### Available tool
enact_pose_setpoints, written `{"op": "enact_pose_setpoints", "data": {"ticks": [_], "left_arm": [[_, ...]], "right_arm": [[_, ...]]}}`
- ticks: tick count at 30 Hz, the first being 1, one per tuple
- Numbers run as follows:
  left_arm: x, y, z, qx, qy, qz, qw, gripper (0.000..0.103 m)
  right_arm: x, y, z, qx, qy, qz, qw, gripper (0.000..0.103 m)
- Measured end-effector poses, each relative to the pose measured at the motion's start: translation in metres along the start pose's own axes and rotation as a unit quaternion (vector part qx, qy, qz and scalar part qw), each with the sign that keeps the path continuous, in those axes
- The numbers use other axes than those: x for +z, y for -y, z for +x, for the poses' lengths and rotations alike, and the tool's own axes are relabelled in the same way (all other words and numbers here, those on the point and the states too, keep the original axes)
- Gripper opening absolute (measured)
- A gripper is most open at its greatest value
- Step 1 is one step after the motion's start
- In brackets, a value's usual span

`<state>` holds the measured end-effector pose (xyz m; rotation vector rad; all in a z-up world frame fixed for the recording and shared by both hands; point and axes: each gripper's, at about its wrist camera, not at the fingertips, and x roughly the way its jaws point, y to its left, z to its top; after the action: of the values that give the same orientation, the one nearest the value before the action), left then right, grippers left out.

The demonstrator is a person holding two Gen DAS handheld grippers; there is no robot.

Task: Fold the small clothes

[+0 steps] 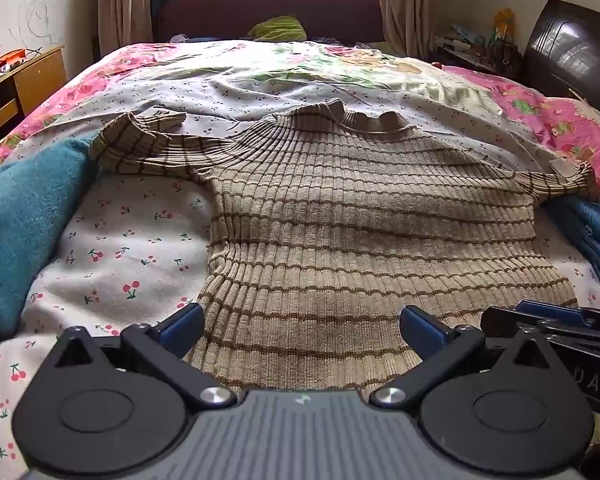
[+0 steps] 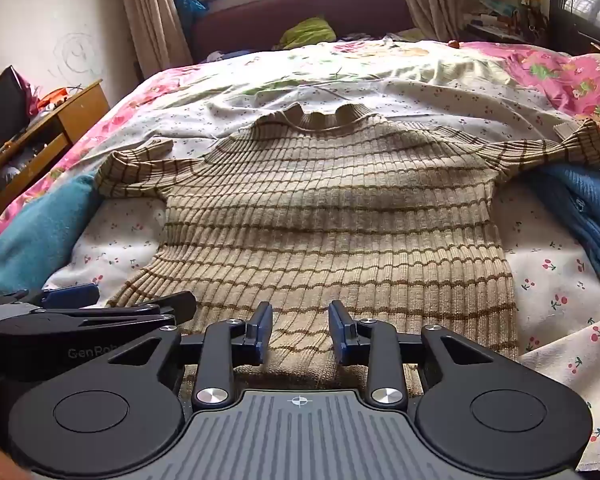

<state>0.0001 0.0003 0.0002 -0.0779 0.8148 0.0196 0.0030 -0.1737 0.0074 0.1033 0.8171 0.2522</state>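
Evidently we had the bed (image 1: 148,240) as our folding surface, its cherry-print sheet giving room for the striped sweater (image 1: 360,216) to lie flat, collar away from us, sleeves spread out so each could be folded inward. A teal blanket (image 1: 24,216) and a blue garment (image 2: 588,216) sat aside, just under the sleeve ends. We held both tools at the hem: the left gripper (image 1: 302,330) spread wide, the right gripper (image 2: 300,332) partly apart, neither gripping cloth yet.

Cherry-print bedsheet (image 1: 132,240), wooden desk (image 2: 76,120)
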Motion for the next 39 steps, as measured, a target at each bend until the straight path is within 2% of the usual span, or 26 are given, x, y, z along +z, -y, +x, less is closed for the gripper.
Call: {"op": "enact_pose_setpoints", "data": {"ticks": [39], "left_arm": [[-0.0029,0.0043,0.0004,0.01,-0.003,0.011,0.9999,0.103]], "right_arm": [[-0.0039,0.0034,0.001,-0.001,-0.003,0.01,1.0,0.031]]}}
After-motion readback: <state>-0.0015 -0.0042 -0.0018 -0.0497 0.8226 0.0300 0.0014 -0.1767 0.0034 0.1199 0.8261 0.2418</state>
